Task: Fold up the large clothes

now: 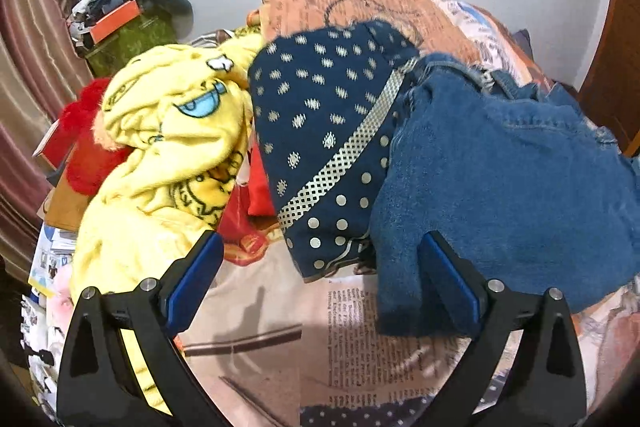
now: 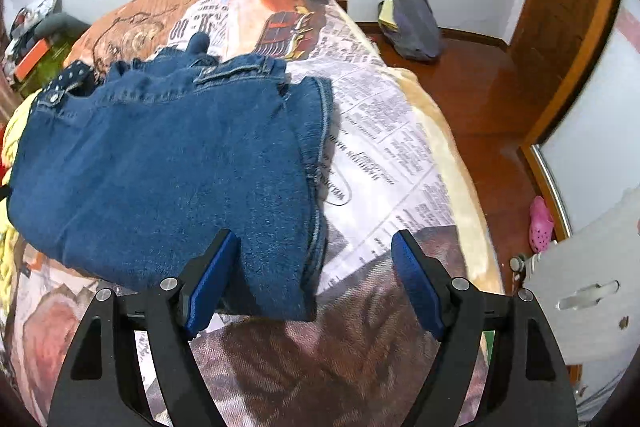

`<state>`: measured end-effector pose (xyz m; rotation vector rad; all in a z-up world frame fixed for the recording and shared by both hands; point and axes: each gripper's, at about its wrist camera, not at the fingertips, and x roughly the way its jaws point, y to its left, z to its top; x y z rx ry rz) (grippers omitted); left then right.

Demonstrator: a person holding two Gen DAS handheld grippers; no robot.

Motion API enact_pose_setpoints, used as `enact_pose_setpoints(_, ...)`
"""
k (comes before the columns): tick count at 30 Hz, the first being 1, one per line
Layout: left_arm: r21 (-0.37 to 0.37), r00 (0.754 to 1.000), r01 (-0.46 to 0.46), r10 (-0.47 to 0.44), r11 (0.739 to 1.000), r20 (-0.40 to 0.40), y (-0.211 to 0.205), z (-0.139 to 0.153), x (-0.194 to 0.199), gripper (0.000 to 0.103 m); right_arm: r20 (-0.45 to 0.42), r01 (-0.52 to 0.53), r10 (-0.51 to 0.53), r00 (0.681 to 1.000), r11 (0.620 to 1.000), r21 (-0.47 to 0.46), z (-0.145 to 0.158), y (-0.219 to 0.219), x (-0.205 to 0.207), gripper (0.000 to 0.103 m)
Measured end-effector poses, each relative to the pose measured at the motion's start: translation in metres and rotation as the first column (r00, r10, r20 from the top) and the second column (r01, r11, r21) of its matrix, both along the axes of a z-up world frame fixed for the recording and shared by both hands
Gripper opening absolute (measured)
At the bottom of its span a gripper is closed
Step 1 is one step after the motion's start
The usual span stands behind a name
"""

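Denim jeans [image 2: 168, 163], folded, lie on newsprint-pattern bedspread [image 2: 384, 131], just ahead of both tools. L gripper [image 1: 320, 283] spread wide, holding nothing; navy dotted cloth [image 1: 320, 131] ahead. R gripper [image 2: 316, 279] also spread, jeans' near corner between its blue pads [image 2: 208, 291], not pinched.

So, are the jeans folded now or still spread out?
Folded: the jeans lie on the bed as a compact, layered bundle, with stacked edges along one side.

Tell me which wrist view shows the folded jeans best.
Right wrist: the folded jeans lie nearly whole, waistband to near edge. Left wrist shows only one side, beside the dotted navy cloth.
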<state>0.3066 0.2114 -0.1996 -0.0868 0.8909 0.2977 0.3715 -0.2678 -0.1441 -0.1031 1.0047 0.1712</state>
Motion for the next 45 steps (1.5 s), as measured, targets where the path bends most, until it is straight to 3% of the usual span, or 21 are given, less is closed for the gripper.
enact_pose_setpoints(6,-0.123,0.998,0.005,0.003,0.992,0.066,-0.006,0.026,-0.021,0.100,0.082,-0.069,0.065,0.994,0.997,0.044,0.027,0.028,-0.007,0.076)
enact_pose_setpoints(12,-0.308,0.998,0.016,0.003,0.951,0.060,-0.013,0.019,-0.029,0.100,0.128,-0.186,0.169,0.977,0.974,0.134,0.043,0.078,-0.006,0.077)
enact_pose_setpoints(15,-0.413,1.000,0.014,-0.005,0.911,0.022,-0.016,0.001,-0.027,0.100,0.119,-0.230,0.215,0.969,0.965,0.129,0.034,0.104,-0.004,0.079)
enact_pose_setpoints(20,-0.570,0.998,-0.033,0.001,0.821,-0.057,-0.020,-0.037,-0.023,0.100,0.042,-0.280,0.278,0.960,0.957,0.081,0.002,0.133,-0.002,0.080)
enact_pose_setpoints(24,-0.614,0.996,-0.057,0.002,0.787,-0.090,-0.027,-0.051,-0.018,0.100,-0.029,-0.301,0.303,0.953,0.952,0.054,-0.020,0.141,-0.003,0.080)
enact_pose_setpoints(26,-0.656,0.996,-0.051,-0.010,0.753,-0.088,-0.031,-0.056,-0.014,0.100,-0.042,-0.303,0.305,0.951,0.952,0.050,-0.028,0.141,-0.005,0.079)
enact_pose_setpoints(29,-0.730,0.997,-0.027,-0.032,0.683,-0.067,-0.036,-0.062,-0.003,0.100,-0.044,-0.301,0.305,0.951,0.951,0.070,-0.026,0.137,-0.005,0.080)
enact_pose_setpoints(33,-0.765,0.999,-0.034,-0.004,0.643,-0.047,-0.035,-0.066,0.012,0.100,-0.047,-0.298,0.303,0.952,0.951,0.084,-0.027,0.134,-0.005,0.080)
enact_pose_setpoints(38,-0.831,0.996,-0.078,0.075,0.551,-0.044,-0.030,-0.078,0.024,0.100,-0.046,-0.296,0.301,0.953,0.951,0.088,-0.028,0.134,-0.005,0.081)
enact_pose_setpoints(45,-0.841,0.987,-0.091,0.159,0.534,-0.006,-0.035,-0.086,0.039,0.100,-0.048,-0.293,0.298,0.953,0.952,0.091,-0.030,0.134,-0.004,0.082)
